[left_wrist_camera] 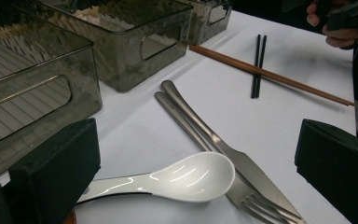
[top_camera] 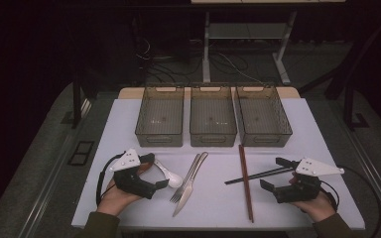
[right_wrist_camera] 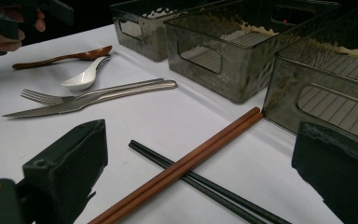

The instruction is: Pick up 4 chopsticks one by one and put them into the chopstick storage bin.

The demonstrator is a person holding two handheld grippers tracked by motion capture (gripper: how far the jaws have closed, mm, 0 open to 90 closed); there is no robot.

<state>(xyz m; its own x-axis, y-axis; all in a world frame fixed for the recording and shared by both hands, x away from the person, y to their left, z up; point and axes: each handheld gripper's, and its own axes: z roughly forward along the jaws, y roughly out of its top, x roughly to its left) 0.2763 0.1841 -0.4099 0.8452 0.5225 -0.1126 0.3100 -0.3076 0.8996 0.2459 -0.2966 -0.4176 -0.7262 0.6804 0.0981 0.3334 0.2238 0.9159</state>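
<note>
Resting low at the near edge of the table [top_camera: 129,208], the left gripper [top_camera: 151,173] and the right gripper [top_camera: 273,173] are each held in a hand, jaws spread wide with nothing between them. Their blocky black jaws look matte, and a pale three-cornered plate tops each body.

Just ahead of the left gripper lies a glossy white spoon [left_wrist_camera: 186,179], smooth and rounded like glazed ceramic, its bowl touching the tines of a brushed metal fork [left_wrist_camera: 261,207]. A slim metal knife [left_wrist_camera: 223,144] with a serrated blade lies alongside the fork, handles together. A dark brown wooden spoon [right_wrist_camera: 60,57] sits beside the white one, seen from the right gripper view.

In front of the right gripper, thin black chopsticks [right_wrist_camera: 200,184] lie crossed under a pair of reddish-brown wooden chopsticks [right_wrist_camera: 182,169], straight and tapered.

Farther back, three smoky translucent plastic bins [top_camera: 212,121] stand side by side, rectangular, with ribbed floors and cut-out handles.

The table wears a plain white, matte covering. Beyond it the room is dim, with grey carpeted floor [top_camera: 44,148], loose cables and the pale legs of another desk [top_camera: 206,54].
</note>
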